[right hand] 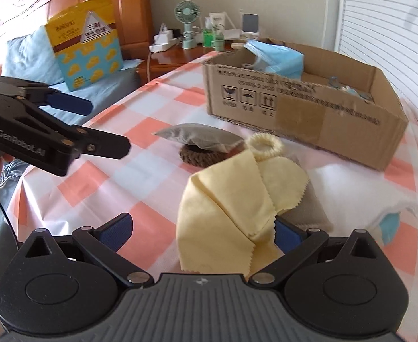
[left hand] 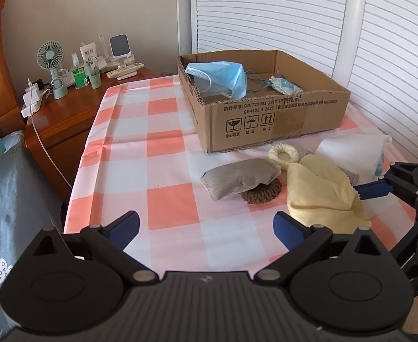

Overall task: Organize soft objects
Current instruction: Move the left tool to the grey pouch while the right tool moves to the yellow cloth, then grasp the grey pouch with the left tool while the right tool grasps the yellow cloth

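We hold the left claw [left hand: 206, 228] spread wide over the checked surface [left hand: 169, 148], with nothing between its blue pads [left hand: 124, 228] and nothing touching them. Ahead of it and a little to the right lies the grey pouch [left hand: 237, 179], resting partly on a brown woven ring [left hand: 263, 192]. Further to its right sits the crumpled yellow cloth [left hand: 320, 196], and beyond that a pale yellow ring [left hand: 283, 154] and a white cloth [left hand: 351, 151]. Straight ahead, past the pouch, stands the cardboard box [left hand: 265, 116], with a blue face mask [left hand: 220, 77] draped over its near-left corner and a small blue packet [left hand: 284, 85] inside.

Our right claw [right hand: 201, 232] is also fully apart. The yellow cloth [right hand: 226, 211] lies directly between its fingers, closer to the right pad [right hand: 287, 233], whose tip is partly covered by the cloth's pinked edge; we cannot tell whether the pad actually touches the fabric. The left pad [right hand: 117, 229] is clear of it. A grey piece [right hand: 308, 208] peeks out under the cloth just ahead of the right pad. In the left view the right claw [left hand: 379, 188] shows side-on, one blue finger beside the cloth's right edge. The left claw [right hand: 75, 122] hangs to the left of our right claw, above the surface.
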A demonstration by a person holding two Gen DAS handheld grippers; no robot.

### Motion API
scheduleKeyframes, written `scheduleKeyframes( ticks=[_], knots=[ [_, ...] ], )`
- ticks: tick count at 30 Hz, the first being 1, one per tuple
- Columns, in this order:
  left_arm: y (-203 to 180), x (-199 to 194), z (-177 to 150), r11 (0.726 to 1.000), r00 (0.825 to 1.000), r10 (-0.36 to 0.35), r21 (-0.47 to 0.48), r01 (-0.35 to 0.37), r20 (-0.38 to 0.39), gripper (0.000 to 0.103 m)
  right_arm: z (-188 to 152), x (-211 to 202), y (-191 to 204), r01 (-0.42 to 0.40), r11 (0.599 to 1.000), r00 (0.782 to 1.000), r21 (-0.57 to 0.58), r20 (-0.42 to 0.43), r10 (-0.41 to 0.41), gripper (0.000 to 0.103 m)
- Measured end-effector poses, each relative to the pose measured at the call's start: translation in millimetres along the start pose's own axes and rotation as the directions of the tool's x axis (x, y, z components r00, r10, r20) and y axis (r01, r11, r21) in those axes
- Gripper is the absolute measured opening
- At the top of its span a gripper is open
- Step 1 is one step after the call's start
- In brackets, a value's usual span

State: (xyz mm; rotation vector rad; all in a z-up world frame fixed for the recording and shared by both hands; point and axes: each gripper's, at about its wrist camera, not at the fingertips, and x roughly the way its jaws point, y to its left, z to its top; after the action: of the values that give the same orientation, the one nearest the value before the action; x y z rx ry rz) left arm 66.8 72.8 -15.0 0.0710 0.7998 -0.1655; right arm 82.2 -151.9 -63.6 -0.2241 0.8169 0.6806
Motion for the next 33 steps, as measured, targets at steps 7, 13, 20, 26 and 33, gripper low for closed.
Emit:
scheduleKeyframes(
  ticks=[7, 13, 20, 26, 33],
  knots=[
    [0, 7, 0, 1.0, 1.0, -0.018, 0.009, 0.018, -0.008, 0.1, -3, 7, 0, 0.021, 0.999, 1.0, -0.026, 0.015, -0.021, 0.099],
    [0, 23, 8, 0.999, 0.998, -0.052, 0.005, 0.052, -0.019, 0.1, -10, 7, 4, 0.034, 0.997, 0.999, -0.067, 0.017, -0.032, 0.099],
    [-16, 50, 32, 0.996, 0.997, -0.078, 0.04, 0.079, -0.015, 0.1, -17, 11, 12, 0.055, 0.991, 0.998, -0.12, 0.041, -0.05, 0.103],
    [-25, 88, 45, 0.996, 0.996, -0.078, 0.037, 0.08, -0.054, 0.1, -19, 10, 10, 0.048, 0.993, 0.997, -0.112, 0.057, -0.042, 0.103],
    [-4, 90, 41, 1.0, 0.997, -0.023, -0.023, 0.021, -0.069, 0.1, -20, 9, 10, 0.046, 0.992, 0.997, -0.122, 0.062, -0.039, 0.103]
  ],
)
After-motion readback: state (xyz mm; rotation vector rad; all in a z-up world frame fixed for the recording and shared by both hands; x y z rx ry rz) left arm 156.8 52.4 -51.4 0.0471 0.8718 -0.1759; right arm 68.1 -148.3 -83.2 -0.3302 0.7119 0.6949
